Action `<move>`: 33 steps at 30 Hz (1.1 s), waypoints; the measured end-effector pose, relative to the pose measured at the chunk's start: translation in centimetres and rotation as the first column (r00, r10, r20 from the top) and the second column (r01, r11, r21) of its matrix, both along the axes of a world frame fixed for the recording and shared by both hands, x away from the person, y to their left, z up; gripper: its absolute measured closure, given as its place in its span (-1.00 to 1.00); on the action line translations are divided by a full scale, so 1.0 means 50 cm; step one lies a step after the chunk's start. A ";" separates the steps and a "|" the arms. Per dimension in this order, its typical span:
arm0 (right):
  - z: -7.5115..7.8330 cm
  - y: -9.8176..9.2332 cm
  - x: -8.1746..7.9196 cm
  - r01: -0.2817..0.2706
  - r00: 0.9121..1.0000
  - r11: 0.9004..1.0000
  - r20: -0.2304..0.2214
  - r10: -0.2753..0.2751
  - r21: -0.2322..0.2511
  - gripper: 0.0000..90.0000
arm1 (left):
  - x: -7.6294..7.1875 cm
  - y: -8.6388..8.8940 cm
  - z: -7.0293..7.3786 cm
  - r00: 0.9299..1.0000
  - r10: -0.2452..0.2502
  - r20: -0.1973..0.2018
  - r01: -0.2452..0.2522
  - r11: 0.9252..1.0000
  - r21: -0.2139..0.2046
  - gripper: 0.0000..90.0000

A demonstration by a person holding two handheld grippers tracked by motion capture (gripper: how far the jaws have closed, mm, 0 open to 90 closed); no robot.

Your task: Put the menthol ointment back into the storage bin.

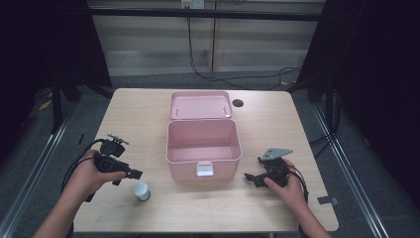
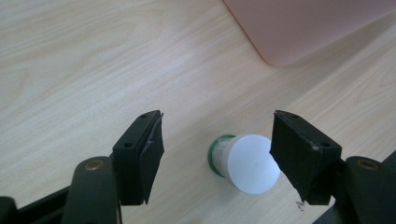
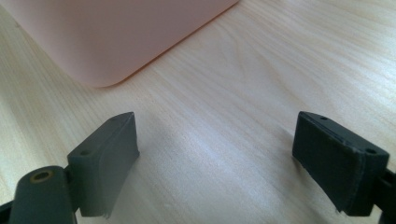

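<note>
A small white bottle point(image 1: 141, 191) with a green band stands on the table near the front, left of the pink box point(image 1: 203, 148). My left gripper point(image 1: 132, 174) hovers just above and left of it, open. In the left gripper view the bottle point(image 2: 245, 162) sits between and below the jaws, close to the right pad, untouched. The pink box stands open, its lid point(image 1: 200, 105) folded back, its inside bare. My right gripper point(image 1: 250, 177) rests low at the box's front right, open; in the right gripper view its jaws stand wide over bare wood beside the box corner point(image 3: 112, 37).
The wooden table point(image 1: 267, 124) has a dark round hole point(image 1: 238, 103) at the back right of the lid. A white latch point(image 1: 204, 169) is on the box front. Black cables lie on the floor behind the table. Metal rails run along both sides.
</note>
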State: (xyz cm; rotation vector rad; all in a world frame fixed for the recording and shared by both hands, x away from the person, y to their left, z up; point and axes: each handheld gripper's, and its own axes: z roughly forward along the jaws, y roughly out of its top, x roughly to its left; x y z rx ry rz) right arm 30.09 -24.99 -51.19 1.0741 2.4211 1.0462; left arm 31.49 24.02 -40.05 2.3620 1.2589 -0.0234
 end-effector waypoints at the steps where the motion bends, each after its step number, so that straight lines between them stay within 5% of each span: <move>1: 0.000 0.000 0.000 0.000 1.000 1.000 0.001 0.000 0.000 -0.70 | -0.001 0.000 -0.001 1.000 -0.008 -0.003 0.008 1.000 0.002 -0.24; 17: 0.000 -0.001 0.000 -0.001 1.000 1.000 0.000 0.001 0.001 -0.70 | -0.018 -0.030 -0.039 0.995 -0.058 -0.077 0.060 0.998 0.023 -0.25; 33: 0.000 -0.001 0.000 -0.001 1.000 1.000 0.000 0.001 0.001 -0.70 | -0.026 -0.049 -0.087 0.983 -0.094 -0.157 0.106 0.991 0.075 -0.16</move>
